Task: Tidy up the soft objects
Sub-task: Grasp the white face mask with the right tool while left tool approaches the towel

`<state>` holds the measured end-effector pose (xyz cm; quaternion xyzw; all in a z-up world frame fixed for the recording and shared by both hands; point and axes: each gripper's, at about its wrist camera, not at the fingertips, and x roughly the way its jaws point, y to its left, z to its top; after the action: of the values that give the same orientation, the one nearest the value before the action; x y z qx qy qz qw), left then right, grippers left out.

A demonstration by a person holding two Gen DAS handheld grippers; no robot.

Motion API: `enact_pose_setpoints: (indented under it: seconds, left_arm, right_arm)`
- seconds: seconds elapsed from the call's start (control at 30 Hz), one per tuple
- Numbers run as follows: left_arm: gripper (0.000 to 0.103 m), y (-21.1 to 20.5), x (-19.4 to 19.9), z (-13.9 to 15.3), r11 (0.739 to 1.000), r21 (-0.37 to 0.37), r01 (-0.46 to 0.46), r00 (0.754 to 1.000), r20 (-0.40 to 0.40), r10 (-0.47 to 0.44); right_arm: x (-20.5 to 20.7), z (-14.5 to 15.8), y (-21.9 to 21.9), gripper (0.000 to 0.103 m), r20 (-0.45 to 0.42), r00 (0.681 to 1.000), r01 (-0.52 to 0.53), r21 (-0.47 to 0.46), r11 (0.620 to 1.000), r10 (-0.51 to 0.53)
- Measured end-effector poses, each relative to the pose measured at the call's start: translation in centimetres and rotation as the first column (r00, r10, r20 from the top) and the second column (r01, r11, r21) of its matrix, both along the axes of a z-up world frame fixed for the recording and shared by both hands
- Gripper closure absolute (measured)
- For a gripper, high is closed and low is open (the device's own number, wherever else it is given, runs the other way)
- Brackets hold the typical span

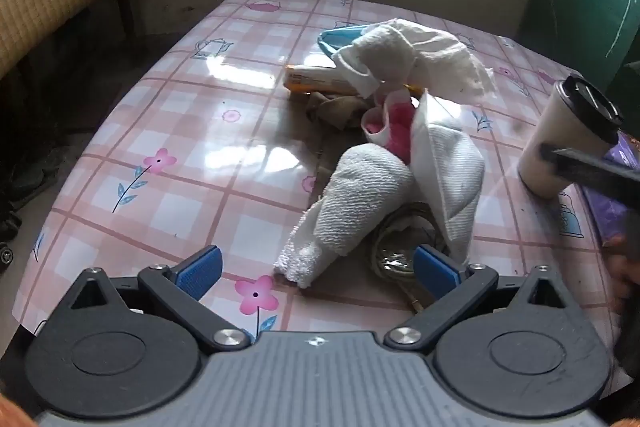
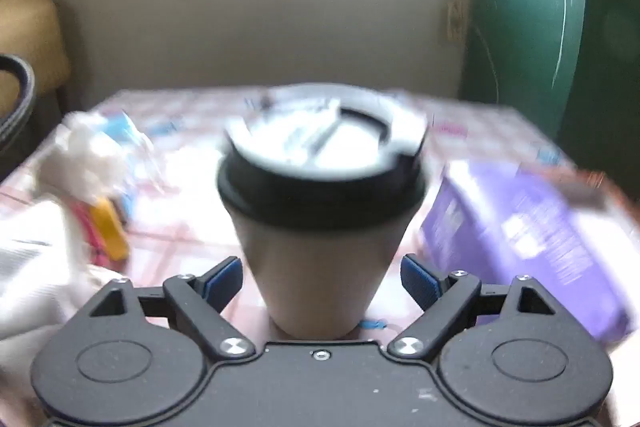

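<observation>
- Fingers (image 1: 199, 269) of the left gripper (image 1: 316, 269) stand spread wide with nothing between them, angled down at the heap of white cloths (image 1: 360, 203), which lies just beyond the blue pads on the pink checked counter (image 1: 160, 99).
- Fingers (image 2: 222, 279) of the right gripper (image 2: 320, 281) are likewise spread wide; the lidded cup (image 2: 320, 219) stands upright between them, but a gap shows on both sides, so the pads do not press it.
- Taking the cup as the landmark: the cloths sit to its left, loosely rolled and draped over one another, with a pink cloth (image 1: 400, 131) tucked in among them.
- Beyond the heap, further from the cup, lie a yellow-edged packet (image 1: 316, 81) and a blue mask-like piece (image 1: 340, 37), both partly covered by the upper white cloth (image 1: 416, 59).
- A purple box (image 2: 532, 239) rests just right of the cup.
- My reading is that the sorting has hardly begun: the soft things lie tangled on harder items, so each will likely need lifting free singly.
- Straddling the cup, the right gripper may be meant to clear it aside or steady it; the view is blurred, so I cannot tell which.
</observation>
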<state>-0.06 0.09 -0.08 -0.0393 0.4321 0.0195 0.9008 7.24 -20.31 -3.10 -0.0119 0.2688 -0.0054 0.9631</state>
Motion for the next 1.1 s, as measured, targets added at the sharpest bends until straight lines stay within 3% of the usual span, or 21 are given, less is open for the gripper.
enact_pose_setpoints:
  seconds: [0.17, 0.3, 0.4, 1.1]
  left_arm:
    - [0.000, 0.9, 0.1, -0.4, 1.000, -0.012, -0.004, 1.000, -0.001, 0.004]
    - [0.000, 1.5, -0.5, -0.1, 1.000, -0.006, -0.019, 1.000, -0.003, 0.019]
    - [0.000, 0.3, -0.3, 0.0, 0.999, 0.013, -0.034, 0.999, 0.007, 0.034]
    - [0.000, 0.6, 0.1, -0.2, 1.000, 0.022, -0.022, 1.000, 0.006, 0.022]
  right_arm:
    - [-4.6, 2.9, 1.0, 0.002, -0.005, 0.990, -0.141, 0.064, 0.988, 0.141]
    - [-5.5, 2.9, 3.9, 0.002, -0.053, 0.962, -0.253, 0.176, 0.951, 0.266]
    - [-6.0, 2.9, 5.1, 0.002, -0.065, 0.945, -0.306, 0.183, 0.934, 0.322]
    - [-6.2, 2.4, 7.4, 0.002, -0.104, 0.927, -0.336, 0.190, 0.923, 0.359]
